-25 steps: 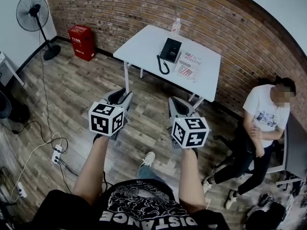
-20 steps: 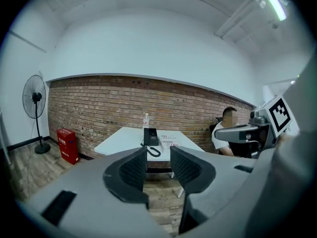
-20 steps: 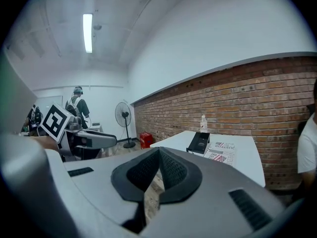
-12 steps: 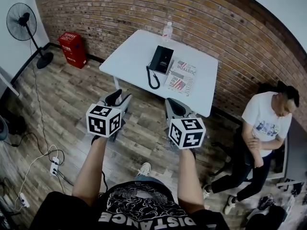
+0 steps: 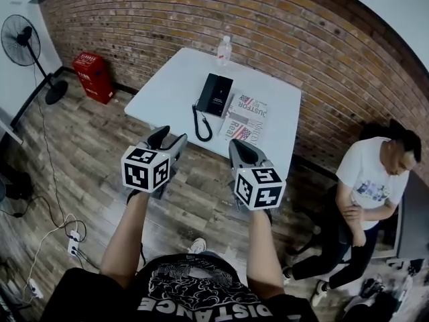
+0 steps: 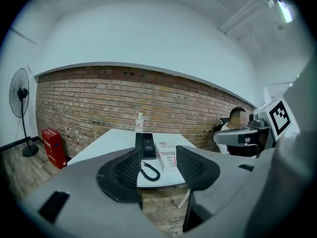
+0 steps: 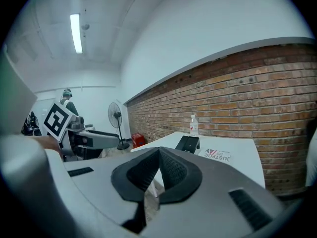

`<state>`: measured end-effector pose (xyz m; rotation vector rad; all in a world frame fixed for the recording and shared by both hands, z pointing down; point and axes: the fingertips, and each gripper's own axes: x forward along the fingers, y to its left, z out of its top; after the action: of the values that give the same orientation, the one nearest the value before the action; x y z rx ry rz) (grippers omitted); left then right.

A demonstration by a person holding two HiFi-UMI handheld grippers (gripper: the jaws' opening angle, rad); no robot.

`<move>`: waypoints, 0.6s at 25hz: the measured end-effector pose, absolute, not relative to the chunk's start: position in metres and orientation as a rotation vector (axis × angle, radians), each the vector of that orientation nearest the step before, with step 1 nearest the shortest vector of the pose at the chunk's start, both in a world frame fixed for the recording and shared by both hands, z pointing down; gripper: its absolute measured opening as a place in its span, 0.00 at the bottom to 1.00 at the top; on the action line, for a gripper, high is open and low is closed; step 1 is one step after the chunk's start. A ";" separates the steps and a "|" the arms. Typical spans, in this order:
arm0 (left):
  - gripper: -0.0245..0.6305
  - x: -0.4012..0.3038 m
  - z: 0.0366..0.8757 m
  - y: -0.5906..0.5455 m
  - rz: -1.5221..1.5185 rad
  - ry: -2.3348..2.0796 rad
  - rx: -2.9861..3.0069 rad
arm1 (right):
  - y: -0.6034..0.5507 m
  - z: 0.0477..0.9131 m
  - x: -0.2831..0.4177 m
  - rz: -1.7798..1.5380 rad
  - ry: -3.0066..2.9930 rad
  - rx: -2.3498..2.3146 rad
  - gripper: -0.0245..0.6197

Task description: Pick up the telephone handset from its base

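Left gripper [image 5: 169, 138]: ribbed black pads opening, nothing between them, short of the white table [image 5: 174, 86]. Flat black telephone [image 5: 214, 94] mid-table, handset on its base, coiled cord [image 5: 198, 127] at the table's near edge. Right gripper [image 5: 238, 147]: pads together, empty; only its own view shows this.

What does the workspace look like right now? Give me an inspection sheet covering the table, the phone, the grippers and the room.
Surface: white table, standing by the brick wall.
Job's things: black handset seems to lie on its telephone base, untouched.
Clutter: water bottle at the far edge; printed paper beside the base.
Grippers: left hand-held gripper jaws opening, nothing between them; right hand-held gripper jaws together, empty; both short of the table.
Cables: coiled cord reaches the table's near edge; power strip with white cable on the floor.
Surroundings: standing fan, red box, seated person.
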<state>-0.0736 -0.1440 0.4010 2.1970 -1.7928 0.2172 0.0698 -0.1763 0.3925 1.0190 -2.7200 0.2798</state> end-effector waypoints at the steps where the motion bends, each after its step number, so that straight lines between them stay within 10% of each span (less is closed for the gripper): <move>1: 0.35 -0.073 0.402 -0.149 0.225 -1.792 2.197 | -0.181 0.393 0.071 0.282 -2.720 1.020 0.04; 15: 0.35 -0.082 0.406 -0.207 0.265 -1.791 2.218 | -0.231 0.395 0.068 0.269 -2.721 1.027 0.04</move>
<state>-0.0821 -0.2066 0.4057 2.2175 -1.7905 0.2646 0.0678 -0.2313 0.3951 1.0271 -2.7206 0.2692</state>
